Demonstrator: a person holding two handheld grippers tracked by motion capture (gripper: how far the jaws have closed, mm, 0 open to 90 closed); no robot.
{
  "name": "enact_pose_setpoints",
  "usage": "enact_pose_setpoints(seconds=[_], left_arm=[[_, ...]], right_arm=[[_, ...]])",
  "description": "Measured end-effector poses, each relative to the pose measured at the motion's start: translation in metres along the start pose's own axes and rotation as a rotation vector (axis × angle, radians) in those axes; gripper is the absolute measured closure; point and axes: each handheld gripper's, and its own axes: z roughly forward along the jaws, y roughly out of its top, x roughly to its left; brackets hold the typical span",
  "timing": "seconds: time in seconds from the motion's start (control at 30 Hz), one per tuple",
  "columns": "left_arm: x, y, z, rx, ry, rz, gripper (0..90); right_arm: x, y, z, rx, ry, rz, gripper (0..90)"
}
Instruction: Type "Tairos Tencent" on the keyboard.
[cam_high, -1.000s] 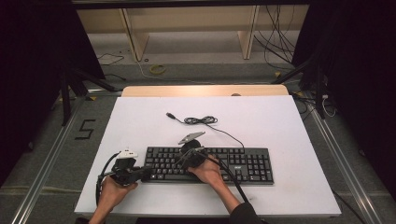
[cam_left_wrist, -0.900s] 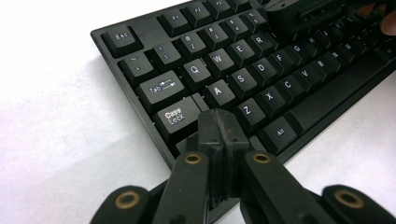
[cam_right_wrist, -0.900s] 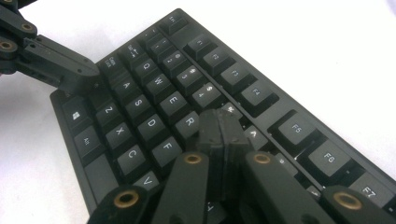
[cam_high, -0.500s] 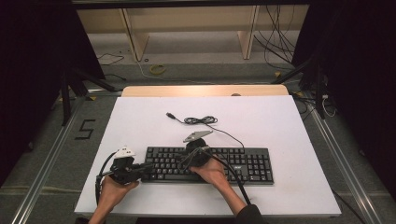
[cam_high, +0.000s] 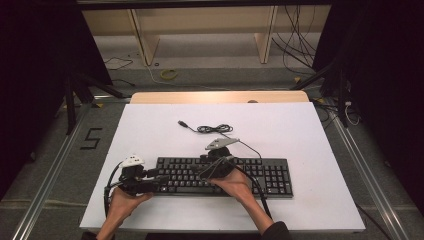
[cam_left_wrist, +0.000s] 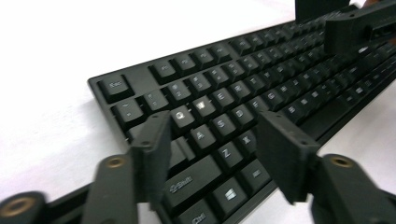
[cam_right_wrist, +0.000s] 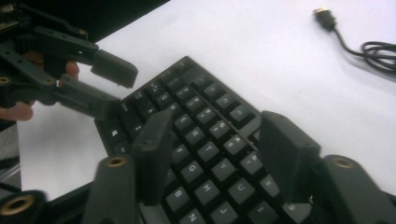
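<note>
A black keyboard (cam_high: 270, 176) lies along the front of the white tabletop (cam_high: 300, 135). My left gripper (cam_high: 161, 181) is at the keyboard's left end. It is open over the Q, A and Z keys (cam_left_wrist: 205, 135), and the left gripper (cam_left_wrist: 215, 137) has nothing between its fingers. My right gripper (cam_high: 202, 172) hovers open over the middle letter keys (cam_right_wrist: 201, 135). The right gripper (cam_right_wrist: 217, 140) pinches nothing either. Both pairs of jaws have just been opening. The left gripper (cam_right_wrist: 100, 84) also shows open beyond the keyboard's corner.
The keyboard's cable (cam_high: 215, 129) lies coiled behind it, ending in a loose USB plug (cam_high: 182, 123) (cam_right_wrist: 325, 15). A wooden strip (cam_high: 220, 97) edges the table's far side. Metal rails (cam_high: 50, 175) run along both sides of the table.
Both grippers have gone from shut to open. The right hand has lifted a little and shifted right along the keyboard. The left hand has stayed put.
</note>
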Motion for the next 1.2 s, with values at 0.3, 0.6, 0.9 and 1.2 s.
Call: enact_pose_setpoints(seconds=[0.3, 0.6, 0.9, 1.2], left_arm=[[-0.002, 0.002, 0.005, -0.005, -0.008, 0.0, 34.9], [-0.001, 0.001, 0.009, 0.042, 0.018, 0.001, 55.3], [-0.001, 0.002, 0.012, 0.073, 0.031, 0.012, 73.1], [-0.001, 0.005, 0.016, 0.083, 0.035, 0.027, 85.9]], right_arm=[[-0.004, -0.005, -0.016, -0.024, -0.015, 0.01, 36.0], [-0.007, -0.008, -0.023, -0.023, -0.019, 0.011, 36.9], [-0.011, -0.012, -0.026, -0.02, -0.032, 0.014, 37.8], [-0.011, -0.012, -0.026, -0.013, -0.027, 0.014, 38.7]])
